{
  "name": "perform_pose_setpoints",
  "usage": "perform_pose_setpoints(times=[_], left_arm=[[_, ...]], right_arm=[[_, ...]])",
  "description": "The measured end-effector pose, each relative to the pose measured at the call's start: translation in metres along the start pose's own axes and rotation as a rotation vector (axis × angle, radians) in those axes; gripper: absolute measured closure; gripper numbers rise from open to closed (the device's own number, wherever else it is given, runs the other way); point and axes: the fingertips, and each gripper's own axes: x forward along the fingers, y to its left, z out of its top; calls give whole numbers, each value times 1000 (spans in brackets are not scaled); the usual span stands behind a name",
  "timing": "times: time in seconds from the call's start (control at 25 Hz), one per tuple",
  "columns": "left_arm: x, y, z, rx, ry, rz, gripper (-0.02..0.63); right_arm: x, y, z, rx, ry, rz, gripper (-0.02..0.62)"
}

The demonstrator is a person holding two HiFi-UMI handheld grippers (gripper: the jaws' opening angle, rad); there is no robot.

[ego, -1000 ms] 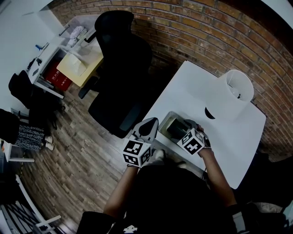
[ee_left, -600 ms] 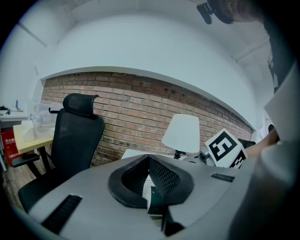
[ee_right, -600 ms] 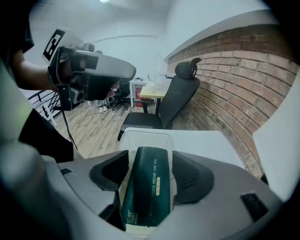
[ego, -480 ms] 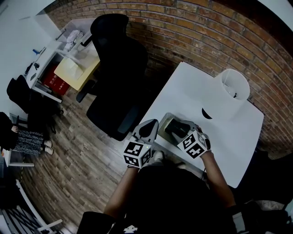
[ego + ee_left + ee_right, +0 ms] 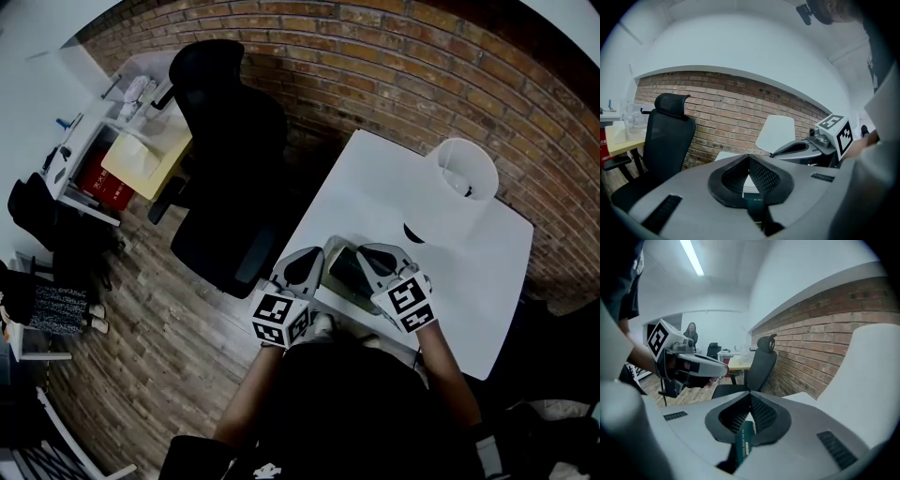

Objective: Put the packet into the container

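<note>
So the right tongs [image 5: 750, 395] are pinching the packet [image 5: 744, 441]. It's a dark green thing held edge-on, low between the pads, and you only really get that from the right gripper view. From the head view the packet is tucked under the tongs and I can't pick it out.

Left tongs [image 5: 748, 158] have their tips pressed together. Its own view shows a bit of white tabletop [image 5: 375, 202] and the end of a dark box [image 5: 754, 202] through the gap lower down. I can't tell if the pads touch that box.

Head view gives the layout the other two don't. Both tongs sit side by side at the near edge of the tabletop, with the dark box lying between them. The container [image 5: 464, 173], a white open-topped tub, stands well apart at the far corner by the brick wall.

Black chair [image 5: 225, 159] sits off the left side of the tabletop. Each gripper view also catches the other tongs just beside it.
</note>
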Motion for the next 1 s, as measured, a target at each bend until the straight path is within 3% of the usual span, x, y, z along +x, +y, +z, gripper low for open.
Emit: perform_pose_setpoints(times=[0.48, 0.72, 1.0], left_arm=[[12, -14, 7, 18, -15, -44, 601], [12, -18, 13, 9, -28, -52, 601], [13, -25, 14, 132, -12, -47, 601]], right_arm=[[-33, -16, 41, 56, -218, -73, 591], [-34, -13, 39, 68, -234, -66, 591], [-32, -11, 39, 57, -226, -59, 591]])
